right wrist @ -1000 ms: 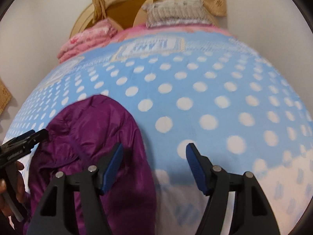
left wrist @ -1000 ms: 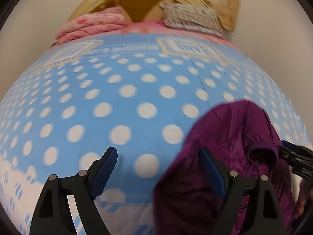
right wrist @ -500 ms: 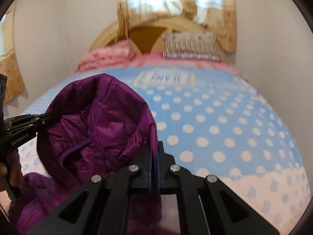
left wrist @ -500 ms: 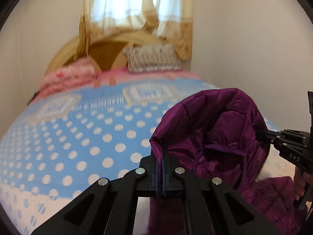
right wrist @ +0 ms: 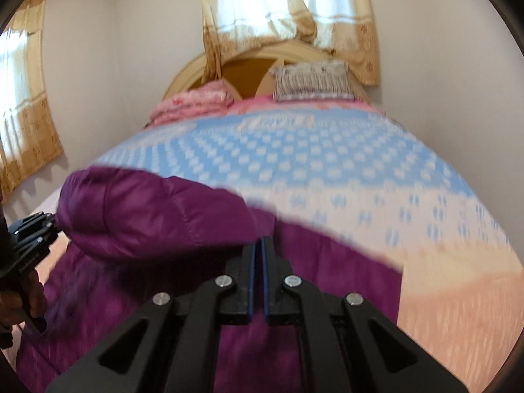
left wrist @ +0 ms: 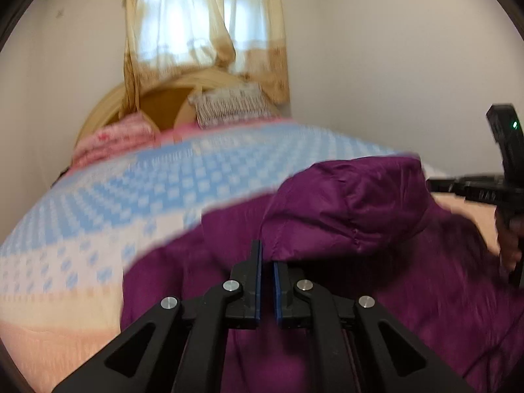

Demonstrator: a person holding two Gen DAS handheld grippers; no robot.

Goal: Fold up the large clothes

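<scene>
Both grippers are now pulling back toward the bed's foot edge, lifting the purple jacket [left wrist: 344, 203] off the dotted blanket [right wrist: 327, 163], which is lying wide open ahead. Left gripper [left wrist: 266, 258] and right gripper [right wrist: 258, 249] are each pinching jacket fabric tight.

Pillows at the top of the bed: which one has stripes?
The striped grey pillow, leaning against the headboard on the right in the right wrist view. The pink folded pile to its left shows flowery blotches, not stripes.
</scene>
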